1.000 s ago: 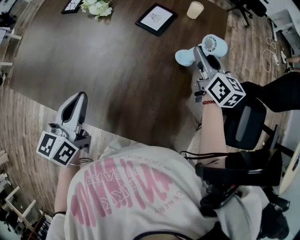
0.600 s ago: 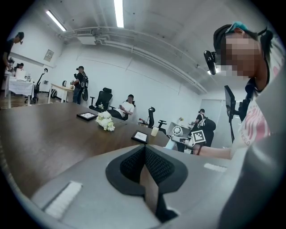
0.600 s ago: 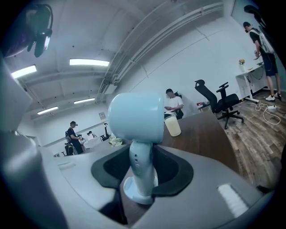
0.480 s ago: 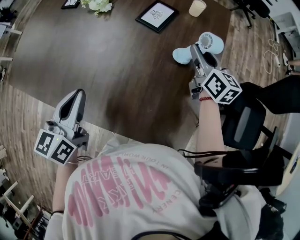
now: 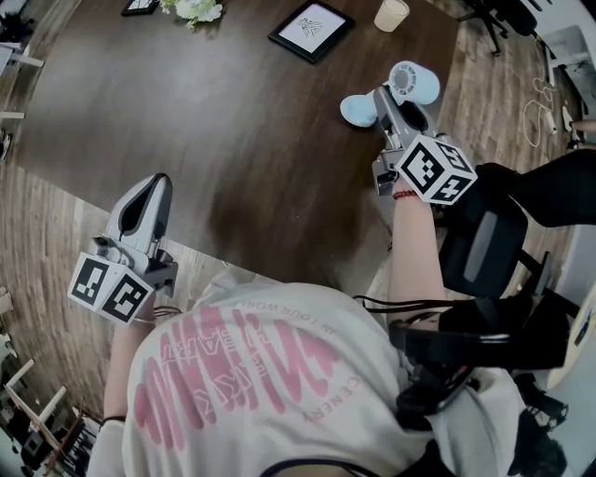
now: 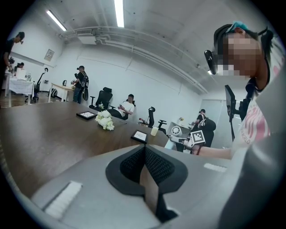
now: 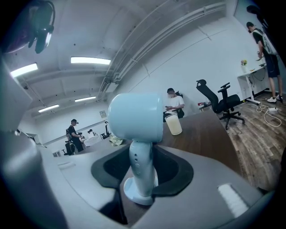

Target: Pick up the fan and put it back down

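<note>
A light-blue desk fan with a round base stands near the right edge of the dark wooden table. My right gripper is shut on the fan's stem, just above the base. In the right gripper view the fan rises upright between the dark pads, which hug its stem on both sides. Whether the base rests on the wood I cannot tell. My left gripper hangs at the table's near edge, shut and holding nothing; its pads meet in the left gripper view.
A framed picture, a paper cup and white flowers sit at the table's far side. A black office chair stands to the right of my right arm. Several people and chairs are across the room.
In the head view the right gripper and the fan have shifted slightly left and away. The left gripper has stayed put.
</note>
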Demonstrator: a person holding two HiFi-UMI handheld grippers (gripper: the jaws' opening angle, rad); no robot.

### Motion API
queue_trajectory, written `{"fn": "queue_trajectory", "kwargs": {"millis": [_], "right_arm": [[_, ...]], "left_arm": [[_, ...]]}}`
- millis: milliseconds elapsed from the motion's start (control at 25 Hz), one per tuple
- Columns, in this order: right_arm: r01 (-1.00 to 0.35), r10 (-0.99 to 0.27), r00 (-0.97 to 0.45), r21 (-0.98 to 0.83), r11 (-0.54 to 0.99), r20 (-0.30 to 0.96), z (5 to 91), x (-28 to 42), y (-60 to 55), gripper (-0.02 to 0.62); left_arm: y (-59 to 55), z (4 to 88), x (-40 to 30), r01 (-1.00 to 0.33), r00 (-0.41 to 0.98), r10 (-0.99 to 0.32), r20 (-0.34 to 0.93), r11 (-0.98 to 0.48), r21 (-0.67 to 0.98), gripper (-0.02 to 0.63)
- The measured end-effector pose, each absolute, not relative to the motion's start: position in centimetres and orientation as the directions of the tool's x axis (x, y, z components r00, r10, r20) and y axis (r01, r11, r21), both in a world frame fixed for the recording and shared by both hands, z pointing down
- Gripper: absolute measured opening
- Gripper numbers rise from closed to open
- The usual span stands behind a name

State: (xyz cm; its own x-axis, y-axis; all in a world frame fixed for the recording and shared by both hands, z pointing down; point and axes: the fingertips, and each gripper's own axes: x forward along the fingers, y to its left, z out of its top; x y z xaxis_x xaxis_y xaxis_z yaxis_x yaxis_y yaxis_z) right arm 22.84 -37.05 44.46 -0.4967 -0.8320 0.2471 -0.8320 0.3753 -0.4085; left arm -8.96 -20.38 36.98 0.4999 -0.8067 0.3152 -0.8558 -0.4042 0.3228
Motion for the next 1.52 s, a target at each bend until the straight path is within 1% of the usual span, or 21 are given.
{"fn": "queue_trajectory", "kwargs": {"millis": [680, 1040, 1520], "right_arm": [[-0.842, -0.823, -0.51, -0.339, 0.419, 0.251, 44.2, 21.6, -37.0, 0.156], [-0.854, -0.81, -0.514, -0.261, 0.451, 0.283, 44.4, 20.5, -36.6, 0.161], [-0.861, -0.806, -0.506, -0.232, 0.452, 0.306, 44.7, 20.4, -36.0, 0.164]], "left_arm": [[-20.6, 37.1, -8.9, -0.857, 0.497, -0.806, 0.321, -0.399, 0.326, 0.017], [-20.7, 37.2, -8.8, -0.852, 0.508, -0.798, 0.324, -0.408, 0.33, 0.017], [-20.4, 36.9, -9.4, -0.85, 0.507, -0.805, 0.307, -0.41, 0.329, 0.017]]}}
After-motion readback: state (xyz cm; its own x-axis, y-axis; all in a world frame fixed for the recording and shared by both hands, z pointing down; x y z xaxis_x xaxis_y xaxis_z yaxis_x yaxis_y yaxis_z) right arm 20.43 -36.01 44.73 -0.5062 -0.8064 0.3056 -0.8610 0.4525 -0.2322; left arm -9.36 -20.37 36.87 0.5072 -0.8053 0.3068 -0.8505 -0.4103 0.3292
